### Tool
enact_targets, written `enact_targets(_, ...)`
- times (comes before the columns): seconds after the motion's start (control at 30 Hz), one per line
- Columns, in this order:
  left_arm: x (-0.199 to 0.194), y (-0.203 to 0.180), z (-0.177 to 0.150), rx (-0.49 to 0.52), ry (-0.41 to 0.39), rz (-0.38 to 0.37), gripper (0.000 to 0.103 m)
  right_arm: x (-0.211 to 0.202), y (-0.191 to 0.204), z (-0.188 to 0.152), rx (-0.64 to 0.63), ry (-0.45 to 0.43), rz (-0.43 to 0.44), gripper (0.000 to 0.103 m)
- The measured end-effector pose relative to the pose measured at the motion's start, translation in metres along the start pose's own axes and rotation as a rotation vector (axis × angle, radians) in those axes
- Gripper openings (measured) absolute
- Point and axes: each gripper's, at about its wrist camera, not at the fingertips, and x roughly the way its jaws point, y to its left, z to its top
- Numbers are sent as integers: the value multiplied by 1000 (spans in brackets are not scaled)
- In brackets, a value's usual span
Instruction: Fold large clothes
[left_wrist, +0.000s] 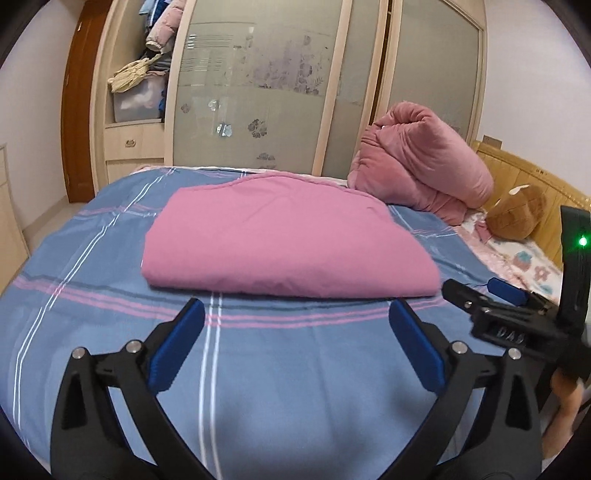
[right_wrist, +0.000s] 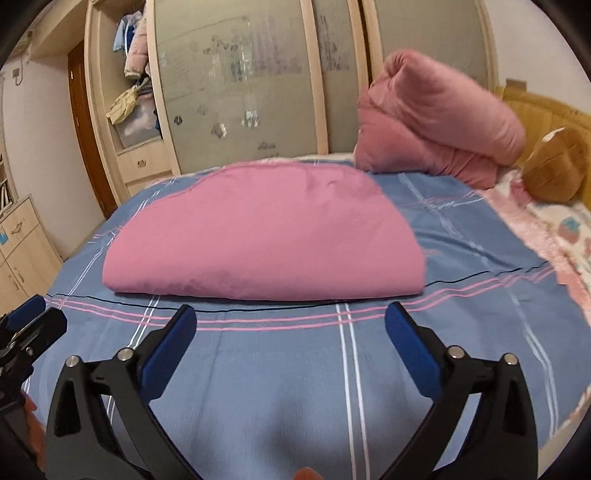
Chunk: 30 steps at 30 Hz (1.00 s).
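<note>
A pink cloth (left_wrist: 280, 240) lies folded into a thick flat bundle on the blue striped bed sheet (left_wrist: 295, 369); it also shows in the right wrist view (right_wrist: 266, 236). My left gripper (left_wrist: 297, 314) is open and empty, just short of the bundle's near edge. My right gripper (right_wrist: 290, 319) is open and empty, also just short of that edge. The right gripper shows at the right of the left wrist view (left_wrist: 476, 291), and the left gripper at the left edge of the right wrist view (right_wrist: 29, 321). Neither touches the cloth.
A rolled dark pink quilt (left_wrist: 421, 166) and a brown plush toy (left_wrist: 517, 210) lie at the headboard end, right. A floral sheet (right_wrist: 561, 236) covers that side. A wardrobe with sliding glass doors (left_wrist: 258, 85) stands behind the bed; a cabinet (right_wrist: 22, 243) stands left.
</note>
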Motion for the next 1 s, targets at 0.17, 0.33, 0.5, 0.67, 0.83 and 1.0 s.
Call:
enact_targets(0.17,-53,-30,-7,56,-40,29,101,-41,3,-7,-45,-78,-36,102)
enact_targets(0.33,-87,-53,-10,129,-77,122,101,-77,9,-9,-66,-133,-69,102)
enact_targets(0.5,-114,-66,-13,145,-131,179,101,-100,16,-15,-91,-154,-79,102)
enact_targets(0.67,-128,-74,-12,146,-145,178,101,-112,18,-18,-82,-169,-62,102)
enact_targets(0.83,-130,-77,-13,146,-139,175,101,-115,18,-20,-83,-171,-54,102)
enact_targets(1.0,-128,-79,-13,149,-130,172,101,-116,22,-22,-92,-168,-50,102)
